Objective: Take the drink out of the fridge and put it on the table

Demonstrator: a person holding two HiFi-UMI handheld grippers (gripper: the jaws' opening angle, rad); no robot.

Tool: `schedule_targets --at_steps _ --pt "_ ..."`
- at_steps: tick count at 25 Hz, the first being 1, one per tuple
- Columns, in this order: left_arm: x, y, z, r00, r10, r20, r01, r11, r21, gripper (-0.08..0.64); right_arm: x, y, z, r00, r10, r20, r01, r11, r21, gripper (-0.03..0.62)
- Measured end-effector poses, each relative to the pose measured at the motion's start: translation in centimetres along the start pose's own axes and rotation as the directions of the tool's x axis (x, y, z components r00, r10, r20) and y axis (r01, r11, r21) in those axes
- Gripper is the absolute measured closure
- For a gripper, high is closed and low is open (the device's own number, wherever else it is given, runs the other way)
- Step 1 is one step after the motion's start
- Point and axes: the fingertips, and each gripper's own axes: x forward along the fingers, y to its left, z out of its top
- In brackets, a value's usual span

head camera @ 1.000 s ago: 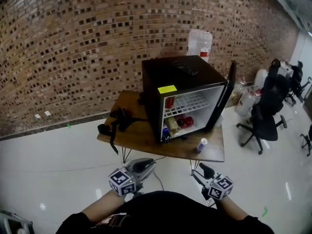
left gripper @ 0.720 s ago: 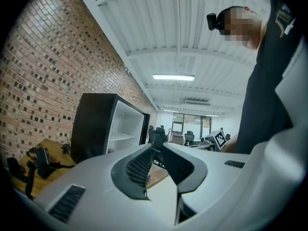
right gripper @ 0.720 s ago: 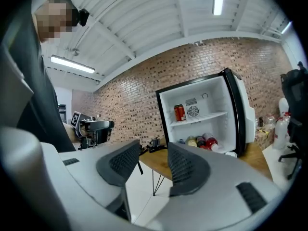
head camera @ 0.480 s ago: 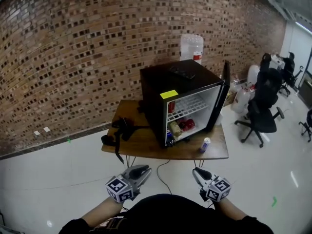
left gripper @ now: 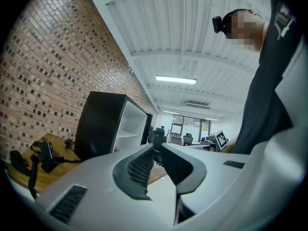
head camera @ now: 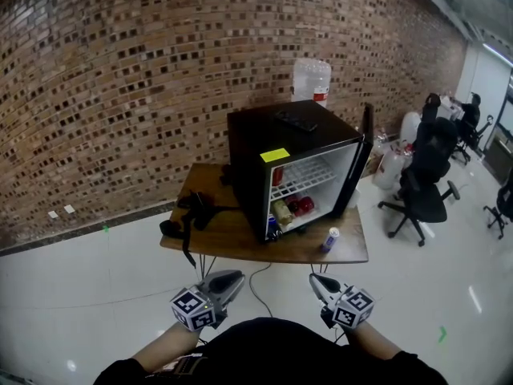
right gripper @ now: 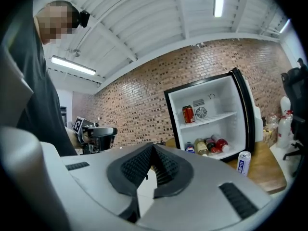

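A black mini fridge (head camera: 272, 135) stands on a wooden table (head camera: 232, 235) with its door swung open to the right. In the right gripper view the fridge (right gripper: 211, 114) shows a red can (right gripper: 188, 114) on the upper shelf and several bottles (right gripper: 207, 146) on the lower one. A white and blue drink can (head camera: 329, 239) stands upright on the table in front of the door; this can (right gripper: 244, 162) also appears in the right gripper view. Both grippers hang low, well short of the table. My left gripper (left gripper: 157, 147) is closing with a narrow gap and nothing between. My right gripper (right gripper: 153, 147) is shut and empty.
Black straps and a dark device (head camera: 192, 211) lie on the table's left part. A remote (head camera: 295, 120) rests on top of the fridge. A water jug (head camera: 311, 79) stands behind it by the brick wall. Office chairs (head camera: 425, 183) are at the right on the white floor.
My right gripper's jaws have gone from spread apart to shut. Both grippers have dropped slightly in the head view. The fridge and the can on the table have not moved.
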Motion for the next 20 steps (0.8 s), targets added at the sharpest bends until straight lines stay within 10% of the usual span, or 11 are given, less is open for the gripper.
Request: schedule_targets --at_steps 20 --pt "0.9 0.9 0.6 1.0 -0.004 0.006 0.004 1.0 -0.006 0.514 -0.1 -1.1 0.0 0.999 0.011 -0.032 -0.011 1.0 -0.007 0.592"
